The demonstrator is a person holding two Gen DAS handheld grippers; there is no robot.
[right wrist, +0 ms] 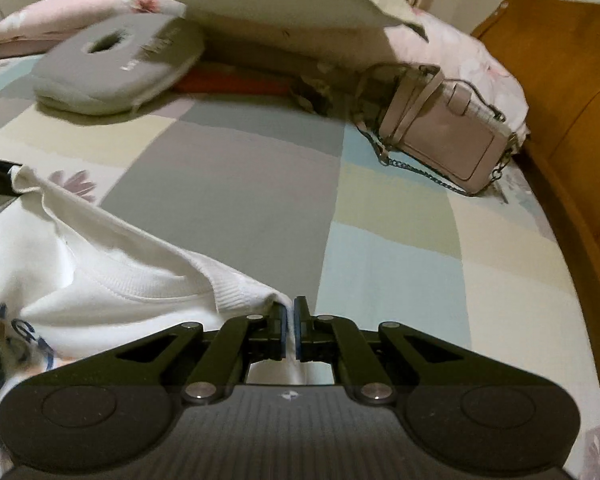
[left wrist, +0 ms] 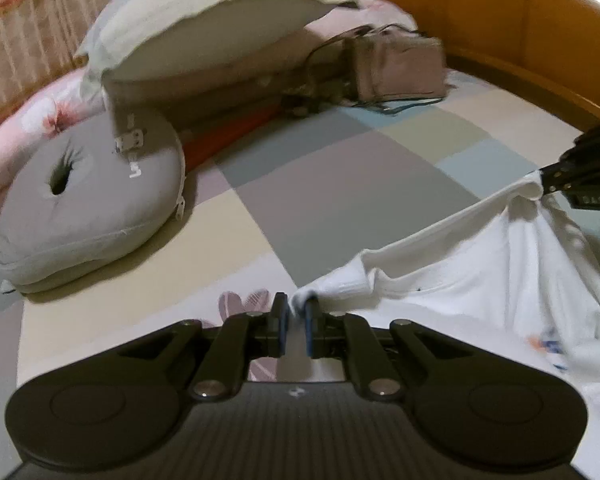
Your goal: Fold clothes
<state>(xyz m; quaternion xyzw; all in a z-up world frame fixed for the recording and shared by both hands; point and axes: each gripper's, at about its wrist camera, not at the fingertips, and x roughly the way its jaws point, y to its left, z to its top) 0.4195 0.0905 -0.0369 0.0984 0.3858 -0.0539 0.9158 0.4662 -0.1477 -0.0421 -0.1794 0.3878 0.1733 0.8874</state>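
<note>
A white T-shirt point(left wrist: 480, 276) with a coloured print hangs stretched between my two grippers above the bed. My left gripper point(left wrist: 296, 306) is shut on one shoulder of it. My right gripper point(right wrist: 291, 307) is shut on the other shoulder; it also shows at the right edge of the left wrist view point(left wrist: 548, 184). In the right wrist view the T-shirt point(right wrist: 80, 272) runs left from my fingers, its ribbed collar sagging in the middle, to the left gripper point(right wrist: 4, 180) at the left edge.
The bed has a pastel checked sheet point(left wrist: 340, 184). A grey round cushion with a hole point(left wrist: 88, 196), a cream pillow point(left wrist: 204, 28), a pink floral quilt point(right wrist: 460, 52) and a pink handbag with a chain point(right wrist: 448, 136) lie at its far side. A wooden headboard point(right wrist: 572, 92) stands on the right.
</note>
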